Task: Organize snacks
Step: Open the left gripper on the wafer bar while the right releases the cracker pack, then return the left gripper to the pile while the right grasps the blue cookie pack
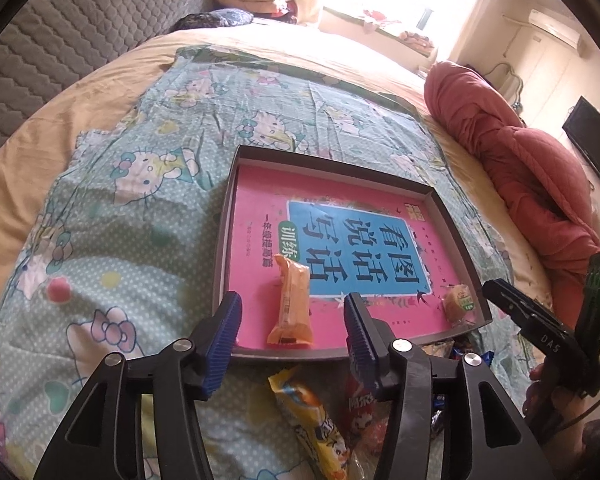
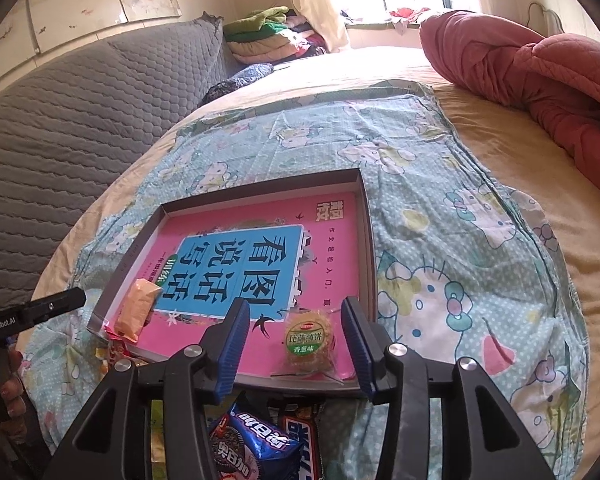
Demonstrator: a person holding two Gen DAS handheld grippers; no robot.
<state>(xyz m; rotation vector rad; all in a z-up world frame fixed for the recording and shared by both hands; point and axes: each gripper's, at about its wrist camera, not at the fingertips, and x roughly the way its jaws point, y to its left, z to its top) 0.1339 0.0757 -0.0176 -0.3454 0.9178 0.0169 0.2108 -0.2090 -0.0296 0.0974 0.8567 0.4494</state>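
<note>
Left wrist view shows the left tool [image 1: 292, 320] spread above an orange snack [image 1: 291, 303] in the tray [image 1: 452, 216]; right wrist view shows the right tool [image 2: 296, 334] spread beside a round biscuit [image 2: 309, 342]

pink book [image 1: 260, 200], orange snack [image 1: 291, 300], cartoon-cat sheet [image 1: 140, 184]

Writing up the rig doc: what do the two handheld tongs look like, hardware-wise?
Both match: black plastic scissor-style linkage arms with silver pivot bolts, ending in blue ribbed pads. Left tongs; right tongs. Seen from the left wrist view, the right unit's black body carries white "DAS" lettering, a green LED and a black cable. The left unit's body reads "GenRobot.AI" in white.
</note>
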